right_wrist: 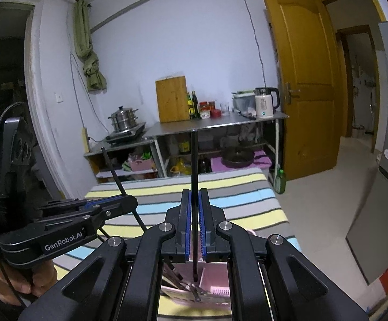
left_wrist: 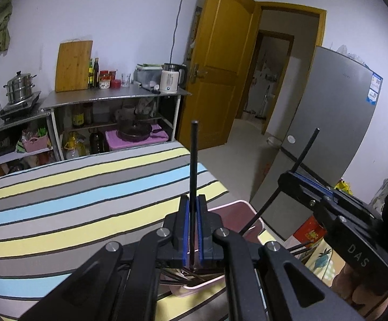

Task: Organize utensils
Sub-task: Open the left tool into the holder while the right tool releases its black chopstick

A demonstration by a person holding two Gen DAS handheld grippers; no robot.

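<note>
Over a striped table [left_wrist: 60,208], the left tongs [left_wrist: 193,203] and right tongs [right_wrist: 194,198] each pinch one upright black chopstick [left_wrist: 194,160] [right_wrist: 194,160] above a pink utensil tray [right_wrist: 215,275]; lowering each vertically, clear of the other, should seat them cleanly.

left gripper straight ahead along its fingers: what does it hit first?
Nothing close. The left gripper, shut on a chopstick, points over the striped table toward the shelf by the wall; depth unclear.

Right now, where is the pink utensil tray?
The pink utensil tray sits on the striped cloth at the table's near right edge, directly below both claws; the left claw and right claw each hold a black chopstick above it.
</note>
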